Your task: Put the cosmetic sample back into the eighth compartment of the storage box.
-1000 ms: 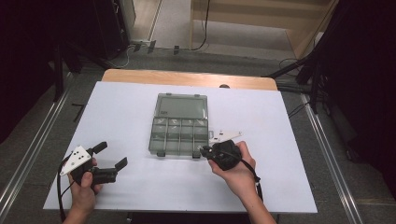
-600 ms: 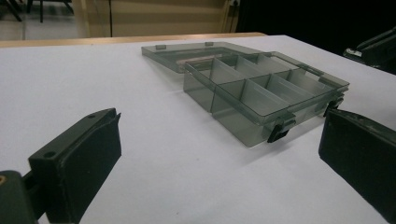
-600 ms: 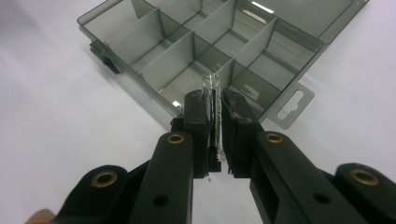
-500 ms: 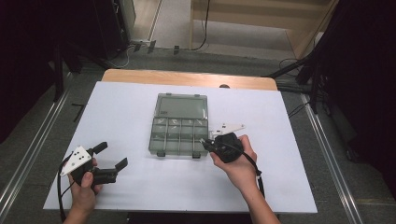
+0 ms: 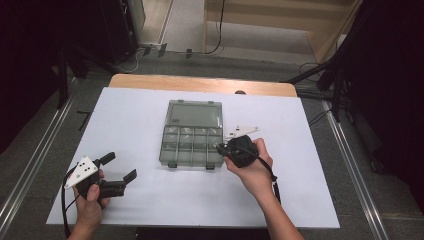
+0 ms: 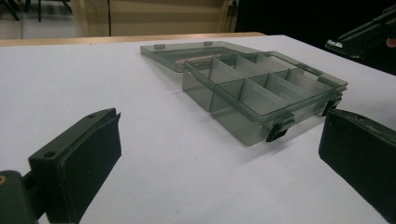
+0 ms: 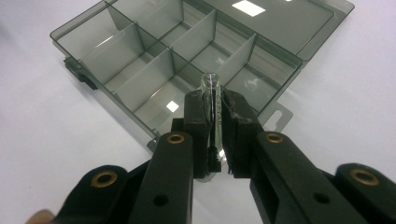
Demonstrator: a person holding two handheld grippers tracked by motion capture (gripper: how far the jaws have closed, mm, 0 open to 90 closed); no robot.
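Clear tube (image 7: pixel 212 98), its lower end hidden, clamped in right gripper (image 7: pixel 214 108); left gripper (image 6: pixel 219 154) spread apart.

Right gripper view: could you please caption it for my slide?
Right gripper shut on a small clear tube, above an open compartment box.

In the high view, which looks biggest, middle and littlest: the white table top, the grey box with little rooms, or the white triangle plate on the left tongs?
1. White table top, biggest.
2. Grey box, in the middle.
3. Triangle plate on the left tongs, littlest.
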